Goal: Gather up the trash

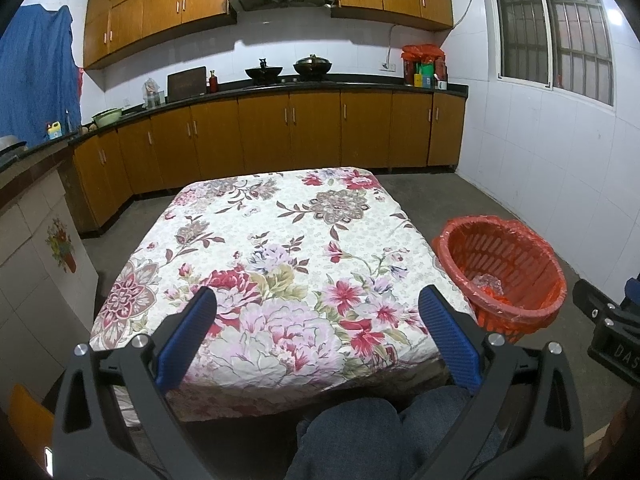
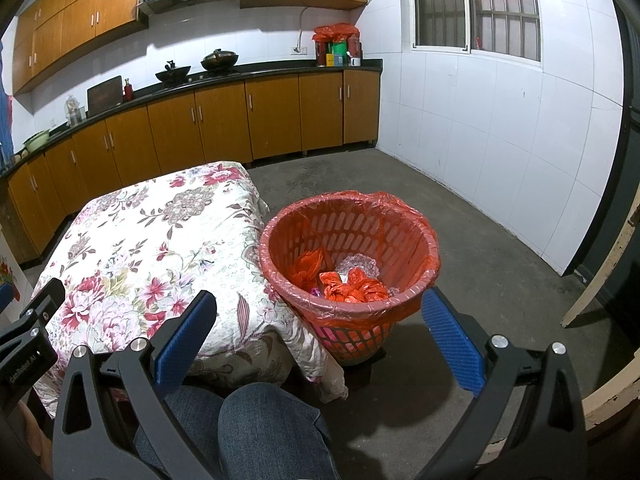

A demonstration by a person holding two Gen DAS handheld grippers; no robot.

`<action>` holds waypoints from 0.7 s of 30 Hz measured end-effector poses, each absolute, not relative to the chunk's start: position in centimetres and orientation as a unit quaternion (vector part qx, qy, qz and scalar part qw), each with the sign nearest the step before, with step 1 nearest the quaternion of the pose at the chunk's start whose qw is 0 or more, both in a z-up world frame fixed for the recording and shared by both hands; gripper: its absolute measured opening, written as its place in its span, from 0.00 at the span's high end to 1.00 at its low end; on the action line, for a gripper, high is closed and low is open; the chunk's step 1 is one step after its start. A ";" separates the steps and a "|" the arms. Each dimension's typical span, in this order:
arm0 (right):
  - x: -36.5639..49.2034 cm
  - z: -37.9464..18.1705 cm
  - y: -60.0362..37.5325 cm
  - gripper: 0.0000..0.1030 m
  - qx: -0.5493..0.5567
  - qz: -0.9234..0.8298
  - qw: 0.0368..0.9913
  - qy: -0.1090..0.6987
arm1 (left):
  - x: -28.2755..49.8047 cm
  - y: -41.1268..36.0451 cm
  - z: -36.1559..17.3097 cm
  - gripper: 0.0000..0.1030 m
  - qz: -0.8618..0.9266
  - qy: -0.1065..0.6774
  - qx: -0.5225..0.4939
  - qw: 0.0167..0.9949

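A red slatted trash basket (image 2: 416,248) lined with a red bag stands on the floor to the right of the table; it also shows in the left wrist view (image 1: 460,252). Inside it lie crumpled red plastic bags (image 2: 352,286) and clear crumpled plastic (image 2: 358,265). My left gripper (image 1: 318,300) is open and empty above the near part of the floral tablecloth (image 1: 272,248). My right gripper (image 2: 318,306) is open and empty, just in front of the basket's near rim. No loose trash shows on the tablecloth.
The table with the floral cloth (image 2: 132,248) stands left of the basket. The person's knees in jeans (image 2: 256,432) are below the grippers. Brown kitchen cabinets (image 1: 280,132) with woks on the counter line the far wall. Bare concrete floor (image 2: 500,280) lies right of the basket.
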State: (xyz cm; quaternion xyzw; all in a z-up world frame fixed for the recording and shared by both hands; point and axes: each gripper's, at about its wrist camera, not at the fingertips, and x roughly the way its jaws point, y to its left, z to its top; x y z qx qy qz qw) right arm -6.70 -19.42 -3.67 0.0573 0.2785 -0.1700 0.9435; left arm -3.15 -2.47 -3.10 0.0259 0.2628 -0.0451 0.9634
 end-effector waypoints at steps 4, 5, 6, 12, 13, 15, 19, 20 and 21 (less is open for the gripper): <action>-6.8 -3.9 -19.4 0.02 0.058 -0.170 0.944 0.279 | -3.2 -2.5 -3.1 0.04 -0.046 0.263 0.026 0.963; -6.9 -3.9 -19.4 0.02 0.058 -0.170 0.944 0.279 | -3.1 -2.5 -3.1 0.04 -0.045 0.263 0.026 0.963; -7.0 -4.0 -19.4 0.02 0.058 -0.170 0.944 0.278 | -3.2 -2.4 -3.1 0.04 -0.045 0.263 0.026 0.963; -6.8 -3.8 -19.5 0.02 0.058 -0.169 0.943 0.279 | -3.0 -2.4 -3.0 0.04 -0.045 0.263 0.025 0.963; -6.8 -3.8 -19.5 0.02 0.058 -0.169 0.943 0.279 | -3.2 -2.4 -3.0 0.04 -0.045 0.264 0.025 0.963; -6.8 -3.8 -19.5 0.02 0.058 -0.169 0.943 0.279 | -3.2 -2.4 -3.0 0.04 -0.045 0.263 0.026 0.963; -6.8 -3.8 -19.5 0.02 0.058 -0.170 0.943 0.279 | -3.2 -2.4 -3.0 0.04 -0.045 0.264 0.026 0.963; -6.8 -3.8 -19.5 0.02 0.058 -0.169 0.943 0.279 | -3.1 -2.4 -3.0 0.04 -0.045 0.264 0.025 0.963; -6.8 -3.8 -19.5 0.02 0.058 -0.170 0.943 0.279 | -3.0 -2.4 -3.0 0.04 -0.045 0.264 0.025 0.963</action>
